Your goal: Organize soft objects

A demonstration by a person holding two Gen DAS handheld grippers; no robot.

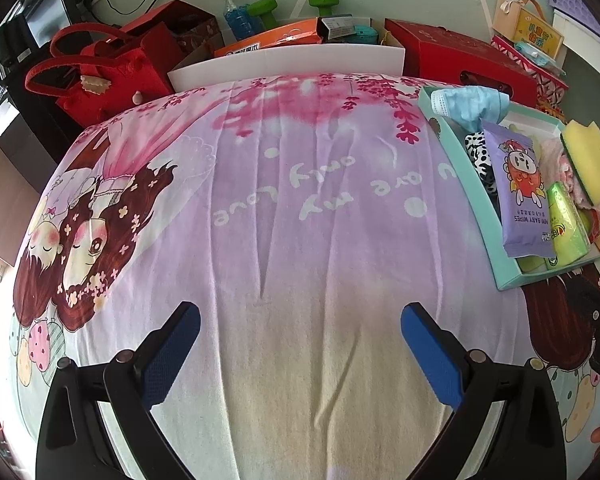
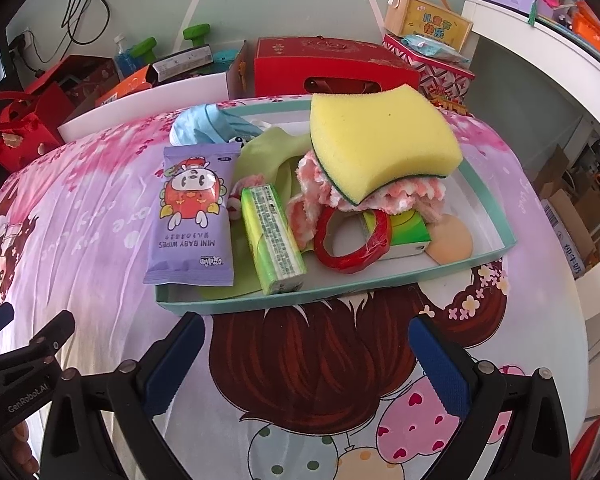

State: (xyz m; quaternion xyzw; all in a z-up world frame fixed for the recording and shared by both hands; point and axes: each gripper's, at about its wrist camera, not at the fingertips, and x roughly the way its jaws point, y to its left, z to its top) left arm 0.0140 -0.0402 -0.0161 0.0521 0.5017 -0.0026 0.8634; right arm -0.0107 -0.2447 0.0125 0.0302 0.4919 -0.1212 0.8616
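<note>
**Both grippers empty, tray of soft things waiting**

The right gripper (image 2: 306, 354) hangs with its jaws wide apart and nothing between them, low over the printed sheet (image 2: 312, 364), squarely facing the near rim of the teal tray (image 2: 260, 305). That alignment suggests a reach into the tray is next. Nearest the jaws lie the purple baby-wipes pack (image 2: 194, 216), overhanging the tray's near-left corner, and a green tissue pack (image 2: 274, 238) just beside it. Beyond sit a red ring (image 2: 352, 236), then a yellow sponge (image 2: 382, 144) resting tilted on a pink fluffy cloth (image 2: 320, 192), probably just heaped there. A blue face mask (image 2: 210, 124) is bunched at the far-left corner.

The left gripper (image 1: 300, 354), jaws likewise apart and empty, faces the bare middle of the bed, the tray towards the right edge of its view.
</note>
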